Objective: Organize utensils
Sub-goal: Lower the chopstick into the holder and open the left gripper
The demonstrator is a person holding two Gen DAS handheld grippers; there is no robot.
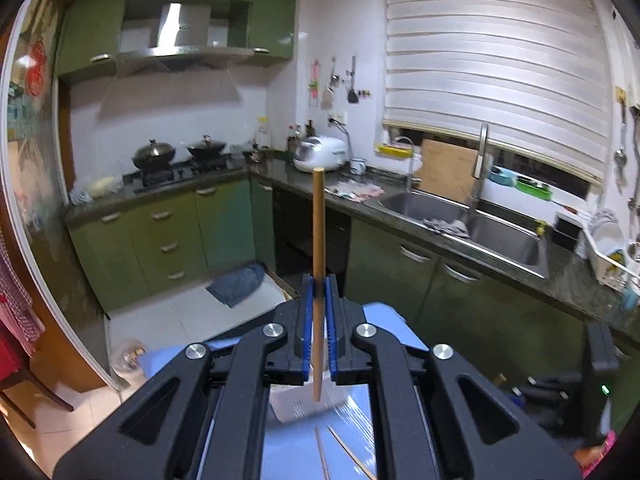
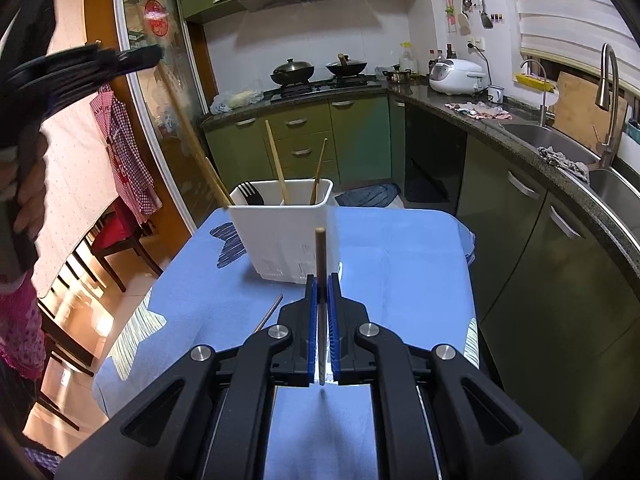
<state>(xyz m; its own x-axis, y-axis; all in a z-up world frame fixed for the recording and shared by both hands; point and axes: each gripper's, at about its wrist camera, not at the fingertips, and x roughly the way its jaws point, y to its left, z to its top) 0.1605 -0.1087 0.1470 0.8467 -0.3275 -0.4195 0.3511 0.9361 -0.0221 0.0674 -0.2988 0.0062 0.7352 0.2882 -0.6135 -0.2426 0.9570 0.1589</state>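
Note:
My left gripper (image 1: 319, 285) is shut on a wooden chopstick (image 1: 319, 220) that stands upright, high above the blue-clothed table (image 1: 296, 452). Below it lie the white utensil holder (image 1: 294, 404) and two loose chopsticks (image 1: 322, 456). My right gripper (image 2: 321, 285) is shut on another chopstick (image 2: 320, 252), upright, just in front of the white utensil holder (image 2: 280, 240). That holder contains a black fork (image 2: 250, 194) and several chopsticks (image 2: 276, 164). One more chopstick (image 2: 269, 314) lies on the cloth to the left. The left gripper (image 2: 154, 56) shows blurred at upper left, held by a hand.
Green cabinets and a dark counter (image 2: 560, 184) with a double sink (image 1: 460, 216) run along the right. The stove holds two woks (image 2: 292, 70), with a rice cooker (image 2: 456, 74) nearby. Wooden chairs (image 2: 116, 240) and a checked cloth stand left of the table. A rag lies on the floor (image 2: 370, 196).

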